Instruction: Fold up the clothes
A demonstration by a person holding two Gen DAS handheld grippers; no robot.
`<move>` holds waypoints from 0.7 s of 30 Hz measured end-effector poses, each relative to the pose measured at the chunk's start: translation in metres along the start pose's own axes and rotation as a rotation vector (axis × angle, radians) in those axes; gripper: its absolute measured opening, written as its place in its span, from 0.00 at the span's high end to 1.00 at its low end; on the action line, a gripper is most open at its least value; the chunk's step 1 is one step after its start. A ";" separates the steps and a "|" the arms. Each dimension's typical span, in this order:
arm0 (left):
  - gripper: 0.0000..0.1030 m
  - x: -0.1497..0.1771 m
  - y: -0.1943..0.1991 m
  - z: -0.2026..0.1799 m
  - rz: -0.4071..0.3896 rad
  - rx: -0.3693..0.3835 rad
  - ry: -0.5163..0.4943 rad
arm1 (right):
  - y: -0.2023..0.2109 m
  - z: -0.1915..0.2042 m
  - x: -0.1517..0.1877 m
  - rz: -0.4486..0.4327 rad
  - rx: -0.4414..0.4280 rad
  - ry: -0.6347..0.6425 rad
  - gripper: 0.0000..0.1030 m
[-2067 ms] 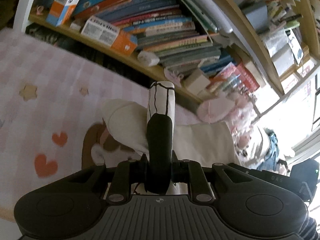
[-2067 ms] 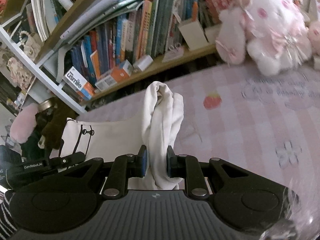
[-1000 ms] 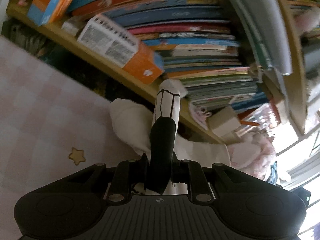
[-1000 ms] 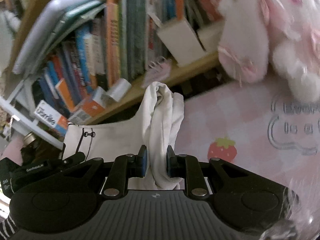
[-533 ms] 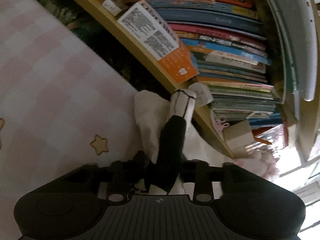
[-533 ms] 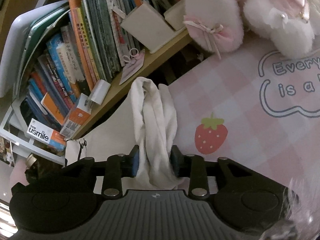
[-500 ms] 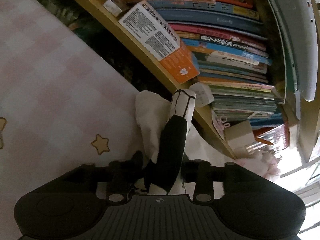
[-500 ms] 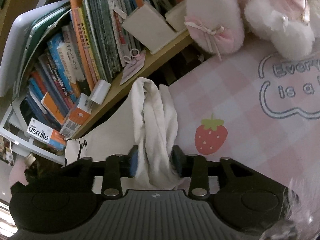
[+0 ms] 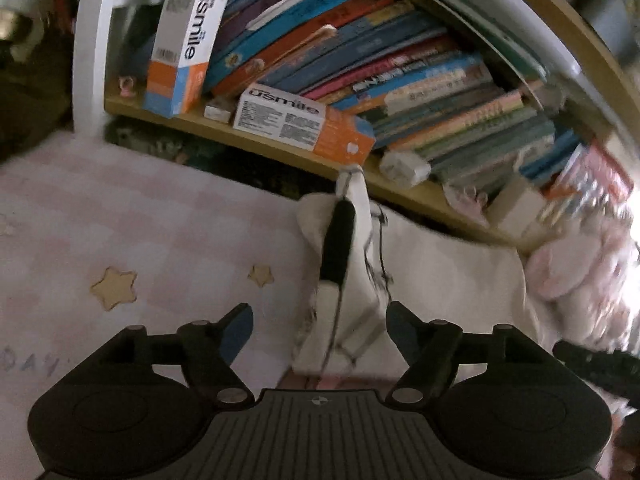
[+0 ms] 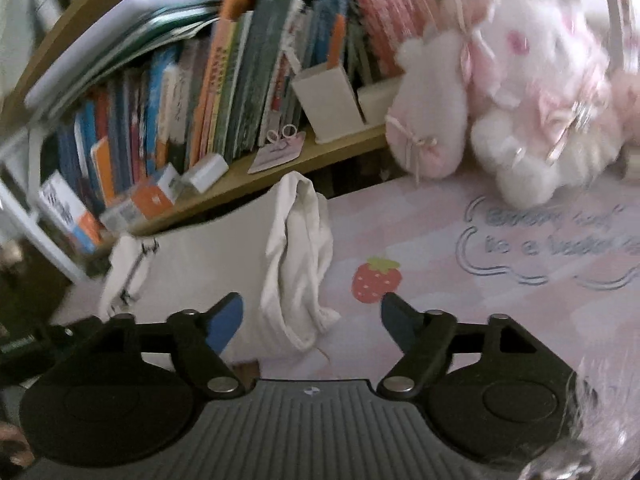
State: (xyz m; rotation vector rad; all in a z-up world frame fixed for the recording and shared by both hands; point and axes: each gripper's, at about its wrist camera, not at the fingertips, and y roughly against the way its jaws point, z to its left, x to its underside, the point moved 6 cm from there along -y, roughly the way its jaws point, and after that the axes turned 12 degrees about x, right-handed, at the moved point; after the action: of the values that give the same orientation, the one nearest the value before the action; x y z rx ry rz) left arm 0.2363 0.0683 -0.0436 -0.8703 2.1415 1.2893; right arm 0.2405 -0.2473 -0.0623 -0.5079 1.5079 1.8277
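Note:
A cream-white garment (image 10: pixel 208 264) lies on the pink checked bed cover (image 10: pixel 500 312), stretched along the foot of the bookshelf. Its bunched right end (image 10: pixel 300 256) rests loose between the spread fingers of my right gripper (image 10: pixel 312 316), which is open. In the left wrist view the garment's other end (image 9: pixel 352 272), with a black patch and thin black lines, sits bunched between the wide-apart fingers of my left gripper (image 9: pixel 320 320), also open. The flat middle of the garment (image 9: pixel 448 276) runs off to the right there.
A low wooden shelf (image 9: pixel 256 144) packed with books and two "usmile" boxes (image 9: pixel 304 120) runs right behind the garment. A pink-and-white plush toy (image 10: pixel 516 92) sits at the right on the cover. The other gripper's black body (image 10: pixel 36 340) shows at the left edge.
Both grippers have opened and let go of the garment's ends, which now lie on the cover by the shelf. Both have drawn back a little from the shelf.

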 end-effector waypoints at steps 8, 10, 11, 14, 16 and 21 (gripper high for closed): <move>0.16 0.041 0.032 -0.039 0.003 -0.096 -0.111 | 0.041 0.020 0.036 -0.103 0.070 0.214 0.14; 0.16 0.048 0.039 -0.044 0.005 -0.102 -0.104 | 0.050 0.022 0.043 -0.119 0.084 0.241 0.12; 0.16 0.051 0.042 -0.046 0.005 -0.104 -0.101 | 0.054 0.022 0.047 -0.124 0.091 0.250 0.11; 0.15 0.058 0.051 -0.053 -0.006 -0.122 -0.120 | 0.062 0.022 0.055 -0.122 0.099 0.249 0.10; 0.11 0.061 0.056 -0.059 -0.015 -0.137 -0.150 | 0.068 0.021 0.061 -0.116 0.100 0.243 0.09; 0.08 0.070 0.067 -0.073 -0.026 -0.166 -0.229 | 0.080 0.020 0.074 -0.107 0.106 0.244 0.07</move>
State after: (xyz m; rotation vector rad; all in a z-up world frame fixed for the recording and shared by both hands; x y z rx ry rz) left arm 0.1334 0.0074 -0.0207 -0.7710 1.8618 1.4928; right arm 0.1352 -0.2140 -0.0534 -0.7668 1.6942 1.6397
